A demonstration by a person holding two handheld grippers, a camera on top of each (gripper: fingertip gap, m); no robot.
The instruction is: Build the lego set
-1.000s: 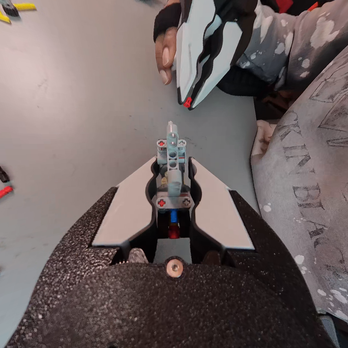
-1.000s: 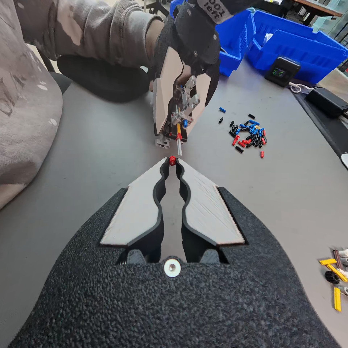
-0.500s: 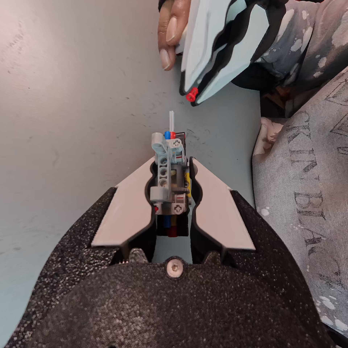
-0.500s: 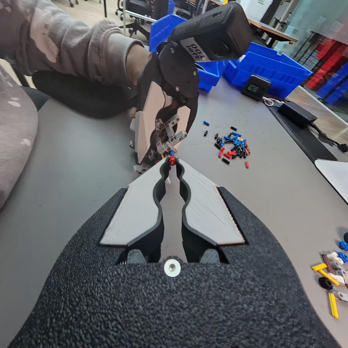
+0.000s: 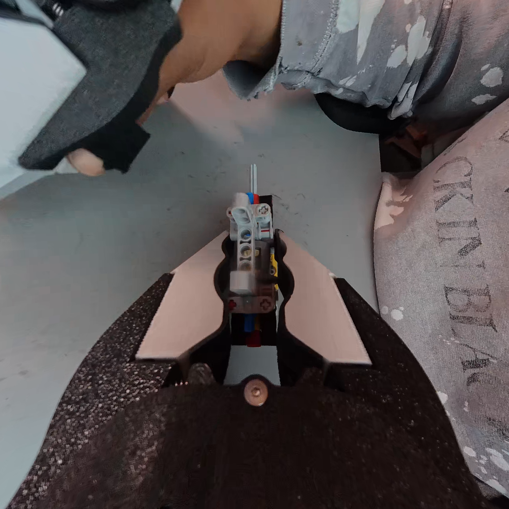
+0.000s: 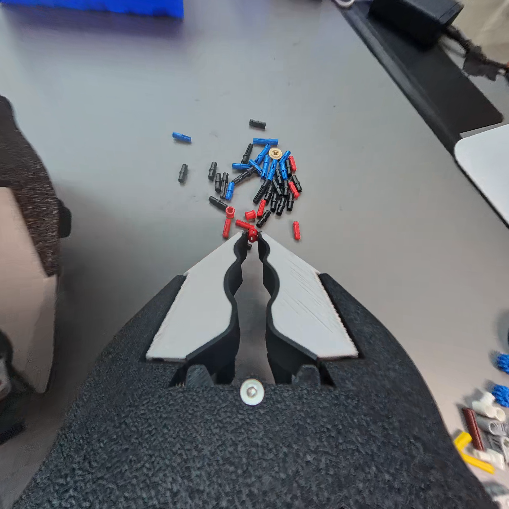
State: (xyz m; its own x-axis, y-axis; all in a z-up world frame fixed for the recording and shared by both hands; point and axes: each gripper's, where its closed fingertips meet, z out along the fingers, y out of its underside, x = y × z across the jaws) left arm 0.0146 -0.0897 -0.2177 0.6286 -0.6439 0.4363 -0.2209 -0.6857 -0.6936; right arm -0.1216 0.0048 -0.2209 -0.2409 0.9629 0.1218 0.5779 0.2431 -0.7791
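- While your left gripper [image 5: 252,237] is clamping the grey-and-black beam-and-pin lego assembly [image 5: 251,256] above the grey table [image 5: 82,248], its thin axle is pointing forward.
- Your right gripper [image 6: 252,236] is pinching a small red round plastic bush [image 6: 252,234] over the scattered pile of black, blue and red pins [image 6: 264,179].

One lego assembly [image 5: 252,256] — one blue bin [image 6: 96,7] — two tongs.

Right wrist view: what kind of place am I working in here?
Probably a workshop or lab bench: a grey table strewn with loose pins, a blue bin at the back, a black power adapter.
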